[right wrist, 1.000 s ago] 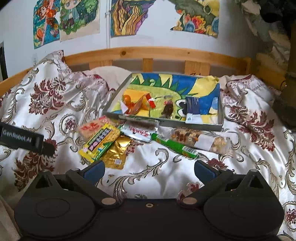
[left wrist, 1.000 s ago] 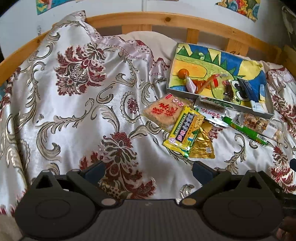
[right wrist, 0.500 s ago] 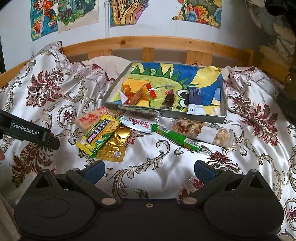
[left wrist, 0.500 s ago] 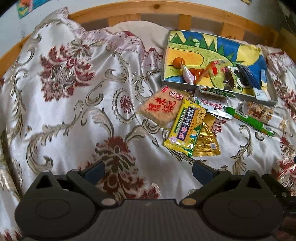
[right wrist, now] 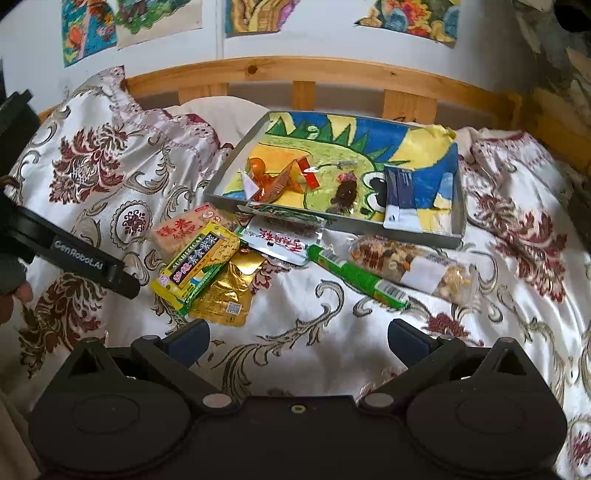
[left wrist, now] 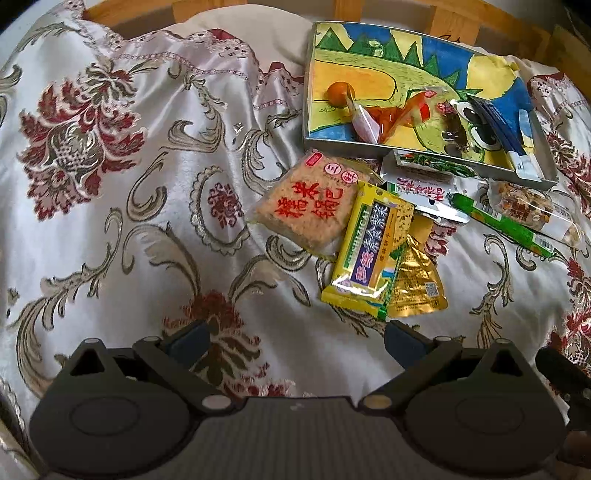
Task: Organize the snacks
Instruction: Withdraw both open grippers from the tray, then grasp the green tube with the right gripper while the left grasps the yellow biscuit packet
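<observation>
We see a bed under a shiny white spread with red flowers and gold scrolls, a wooden slatted headboard behind, and bright drawings pinned on the white wall.

A glossy satin bedspread woven with dull gold and maroon brocade is seen over the bed, backed by a smooth varnished wooden headboard. The tray is walled in matt grey card and lined with crayoned paper. The gold pouch is shiny foil; the yellow packet is glossy plastic film. Both grippers are matt black plastic.
</observation>
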`<state>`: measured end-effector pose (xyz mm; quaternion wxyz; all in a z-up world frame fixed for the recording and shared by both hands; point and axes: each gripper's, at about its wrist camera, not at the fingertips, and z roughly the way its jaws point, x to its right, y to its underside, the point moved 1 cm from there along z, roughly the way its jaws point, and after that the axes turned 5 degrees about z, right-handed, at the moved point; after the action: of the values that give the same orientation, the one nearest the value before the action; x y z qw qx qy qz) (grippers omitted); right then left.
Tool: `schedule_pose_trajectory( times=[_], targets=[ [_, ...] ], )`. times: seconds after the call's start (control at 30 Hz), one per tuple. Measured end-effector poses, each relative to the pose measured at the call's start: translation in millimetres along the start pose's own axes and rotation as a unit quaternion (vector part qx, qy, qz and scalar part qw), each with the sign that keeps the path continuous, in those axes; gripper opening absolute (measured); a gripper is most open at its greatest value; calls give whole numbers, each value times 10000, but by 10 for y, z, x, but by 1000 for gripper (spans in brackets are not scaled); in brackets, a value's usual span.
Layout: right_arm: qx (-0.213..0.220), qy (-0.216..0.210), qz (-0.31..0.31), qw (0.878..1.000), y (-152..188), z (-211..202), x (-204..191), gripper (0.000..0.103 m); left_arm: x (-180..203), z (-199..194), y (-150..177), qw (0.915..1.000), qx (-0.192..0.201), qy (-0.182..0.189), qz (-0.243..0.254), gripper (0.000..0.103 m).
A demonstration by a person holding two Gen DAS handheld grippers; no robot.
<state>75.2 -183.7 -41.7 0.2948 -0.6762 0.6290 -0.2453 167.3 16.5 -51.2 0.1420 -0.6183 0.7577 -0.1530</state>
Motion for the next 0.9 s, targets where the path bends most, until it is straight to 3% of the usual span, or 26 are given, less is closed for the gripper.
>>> schedule_pose_trajectory(
  times=[0.43,0.6,0.9],
  targets=[
    [212,-621,-893,9938,-271,310,99,102,50,221,-118,9992,-96,272,277,102],
    [-69,-861,-1295,9878,-361,503,215,102,146,267,-162,9973,57,459,570,102],
    [-471,-1196,-807,9884,-440,793,464,102,262,393,-268,9948,227,820,561,102]
  ],
)
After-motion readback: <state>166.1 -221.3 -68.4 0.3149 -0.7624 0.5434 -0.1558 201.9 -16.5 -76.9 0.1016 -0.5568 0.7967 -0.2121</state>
